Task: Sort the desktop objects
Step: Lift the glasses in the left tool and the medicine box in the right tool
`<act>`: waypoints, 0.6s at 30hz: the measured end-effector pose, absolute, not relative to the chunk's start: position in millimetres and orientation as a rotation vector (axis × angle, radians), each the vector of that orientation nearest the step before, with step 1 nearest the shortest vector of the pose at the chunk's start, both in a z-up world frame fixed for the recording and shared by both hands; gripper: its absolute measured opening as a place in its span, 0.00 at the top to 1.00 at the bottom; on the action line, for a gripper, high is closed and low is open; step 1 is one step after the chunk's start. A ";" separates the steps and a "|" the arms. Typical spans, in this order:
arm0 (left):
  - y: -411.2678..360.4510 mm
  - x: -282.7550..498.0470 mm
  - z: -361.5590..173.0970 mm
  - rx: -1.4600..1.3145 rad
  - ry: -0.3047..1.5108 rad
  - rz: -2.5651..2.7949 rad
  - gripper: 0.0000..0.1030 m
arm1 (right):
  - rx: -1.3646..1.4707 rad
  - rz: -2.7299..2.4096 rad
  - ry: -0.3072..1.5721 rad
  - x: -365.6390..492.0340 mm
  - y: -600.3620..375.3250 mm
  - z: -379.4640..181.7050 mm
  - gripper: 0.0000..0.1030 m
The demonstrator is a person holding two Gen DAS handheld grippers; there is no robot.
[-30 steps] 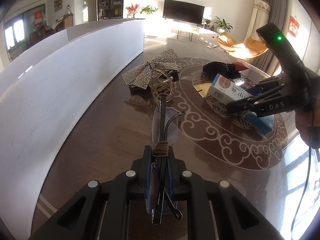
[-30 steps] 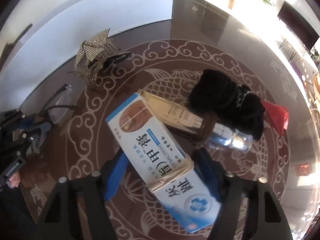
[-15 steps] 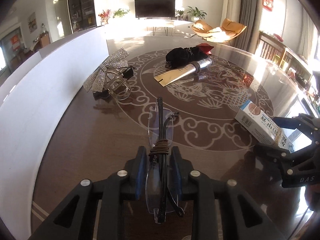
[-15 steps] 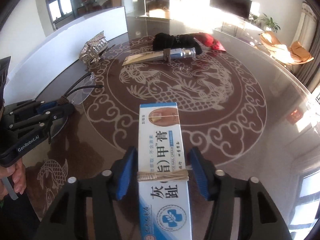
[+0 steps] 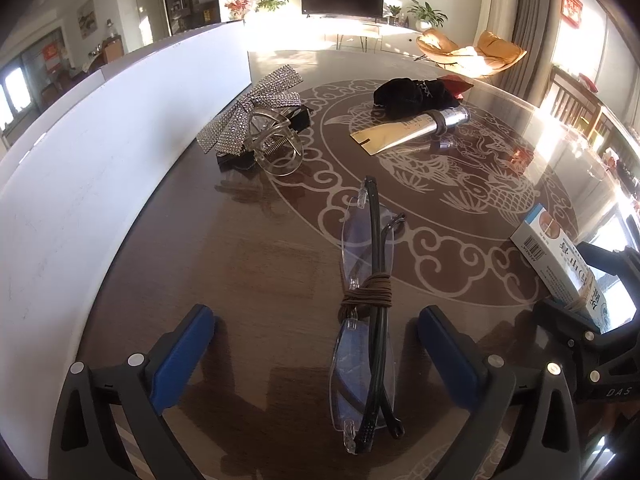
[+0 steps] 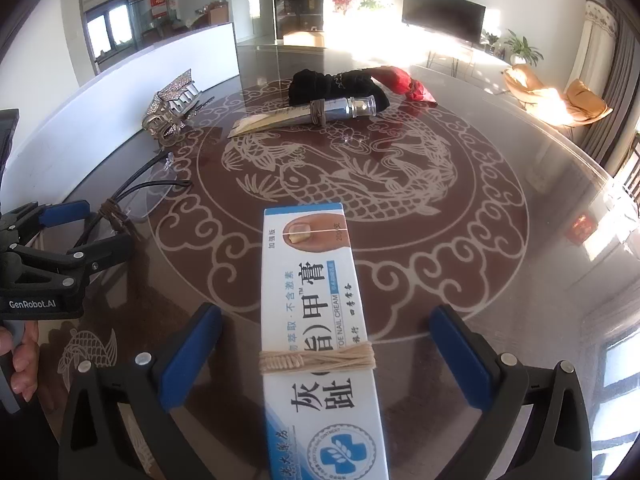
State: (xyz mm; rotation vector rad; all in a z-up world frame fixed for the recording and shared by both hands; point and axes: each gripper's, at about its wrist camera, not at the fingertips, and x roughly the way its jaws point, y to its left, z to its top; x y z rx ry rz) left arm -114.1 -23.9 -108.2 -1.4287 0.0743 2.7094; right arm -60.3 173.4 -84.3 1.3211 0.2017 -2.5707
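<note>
Folded rimless glasses [image 5: 366, 312] bound with brown cord lie on the dark table between the fingers of my left gripper [image 5: 316, 344], whose jaws are opening wide, pads clear of them. A white-and-blue ointment box [image 6: 320, 344] tied with twine lies flat between the fingers of my right gripper [image 6: 326, 344], its jaws also opening and not touching it. The box [image 5: 560, 264] and the right gripper [image 5: 600, 344] show at the right edge of the left wrist view. The glasses [image 6: 132, 200] and the left gripper [image 6: 72, 236] show at the left of the right wrist view.
Farther back lie a rhinestone bow with a clear claw clip [image 5: 260, 128], a gold-and-silver tube [image 5: 416, 128], a black cloth bundle [image 5: 412, 92] and a red item [image 6: 404, 84]. A white curved panel [image 5: 100, 152] borders the table on the left. A hand [image 6: 24, 356] holds the left gripper.
Both grippers went from shut to wide open, letting go of the glasses and the box. The right gripper carried the box toward the near right of the table and straightened it.
</note>
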 end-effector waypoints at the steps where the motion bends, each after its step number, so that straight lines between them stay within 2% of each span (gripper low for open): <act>1: -23.8 -114.1 -108.3 -1.429 0.076 2.709 0.00 | 1.321 -2.571 0.202 -60.2 173.4 -84.4 0.00; 18: -23.5 -116.0 -109.0 -1.430 0.076 2.710 0.00 | 1.321 -2.571 0.201 -60.1 173.6 -84.4 0.00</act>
